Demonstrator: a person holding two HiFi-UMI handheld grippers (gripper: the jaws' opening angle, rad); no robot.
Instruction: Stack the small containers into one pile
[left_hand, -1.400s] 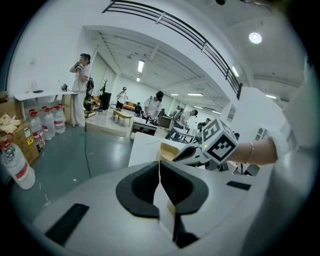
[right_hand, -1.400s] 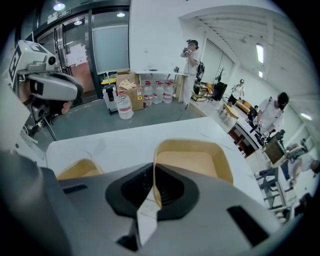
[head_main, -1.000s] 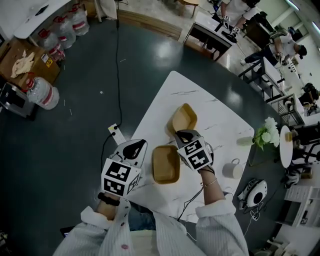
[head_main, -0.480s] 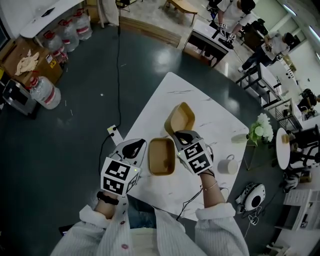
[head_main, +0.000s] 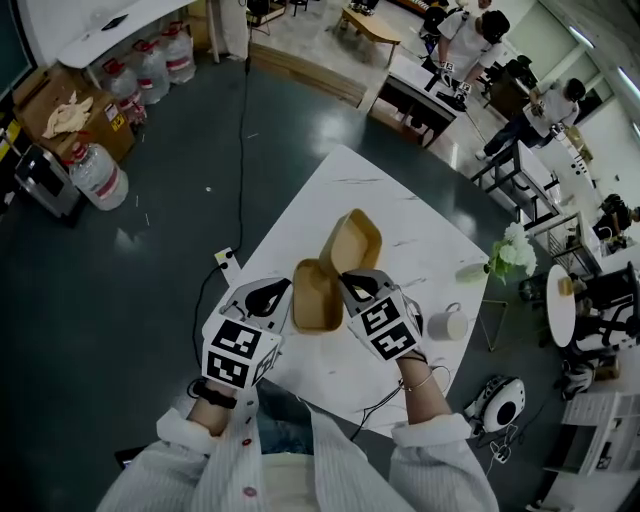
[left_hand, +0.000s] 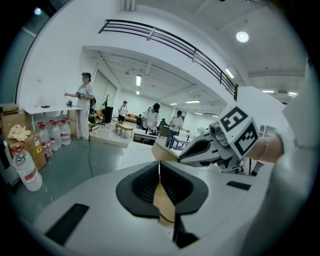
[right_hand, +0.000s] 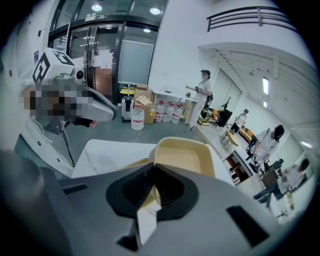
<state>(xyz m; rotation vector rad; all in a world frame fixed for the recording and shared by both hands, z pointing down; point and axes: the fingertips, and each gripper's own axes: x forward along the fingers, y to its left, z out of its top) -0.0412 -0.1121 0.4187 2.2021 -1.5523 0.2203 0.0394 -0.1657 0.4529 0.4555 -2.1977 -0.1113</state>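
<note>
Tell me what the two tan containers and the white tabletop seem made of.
The nearer tan rectangular container and farther tan container: probably moulded paper pulp; matte, thin-walled. The white tabletop: marble-look, smooth, grey veins; stone or laminate, unclear.

We see two shallow tan containers with rounded corners, both empty and both held up in the air. The near container (head_main: 317, 297) is pinched at its rim by the left gripper (head_main: 287, 294). The far container (head_main: 351, 242) (tilted, its hollow toward us) hangs from the right gripper (head_main: 346, 283), just right of the first.
</note>
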